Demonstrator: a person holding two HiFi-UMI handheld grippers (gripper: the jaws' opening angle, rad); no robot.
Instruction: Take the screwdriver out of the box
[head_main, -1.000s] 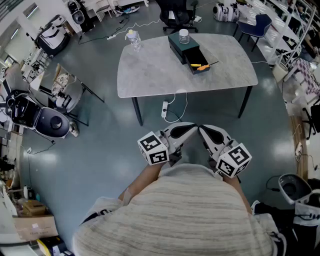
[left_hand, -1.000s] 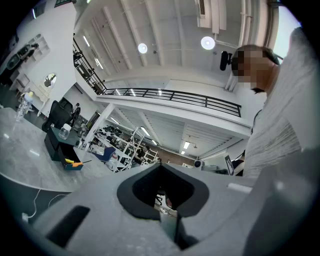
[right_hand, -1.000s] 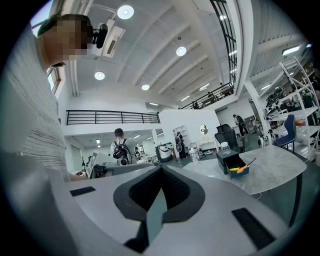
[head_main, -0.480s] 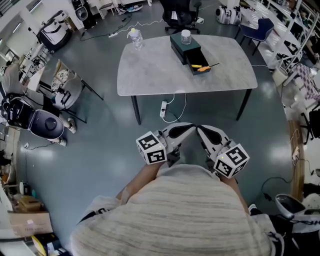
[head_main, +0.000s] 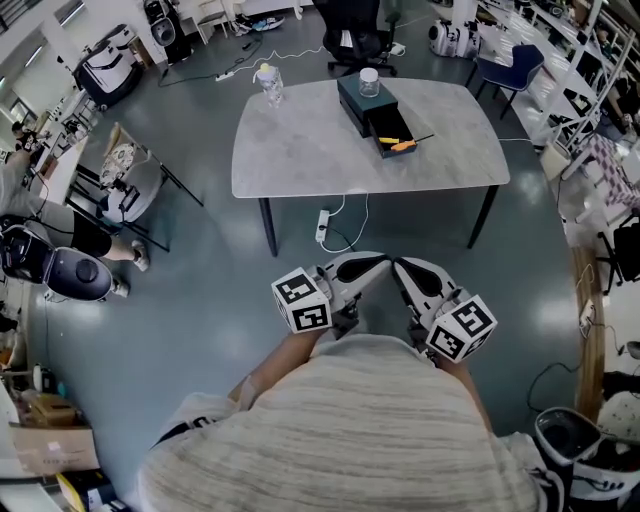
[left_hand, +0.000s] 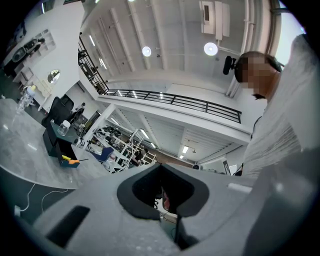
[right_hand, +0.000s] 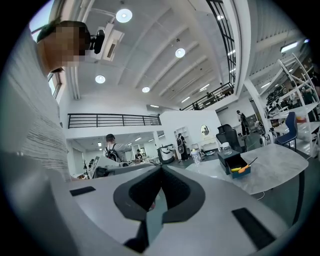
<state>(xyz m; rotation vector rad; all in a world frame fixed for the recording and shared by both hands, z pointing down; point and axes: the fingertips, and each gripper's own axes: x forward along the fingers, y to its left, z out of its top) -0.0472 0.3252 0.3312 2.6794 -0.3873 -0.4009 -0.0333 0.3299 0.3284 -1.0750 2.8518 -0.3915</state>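
While the left gripper (head_main: 362, 266) and right gripper (head_main: 418, 276) hang by the person's chest, jaws pinched together on nothing, the screwdriver (head_main: 404, 145) lies in the open box (head_main: 350, 100) on the table (head_main: 300, 140), well away.

Left tongs (head_main: 378, 262) closed; right tongs (head_main: 398, 266) closed.

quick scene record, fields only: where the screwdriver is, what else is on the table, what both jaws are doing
screwdriver: orange handle, lying in the open part of the box, tip poking past its rim
box: dark, toward the far side of the table
also on table: jar on top of the box; bottle near the far left corner
left gripper: jaws shut, empty, close to the person's body
right gripper: jaws shut, empty, beside the left
task stage: not begun; both grippers well short of the table
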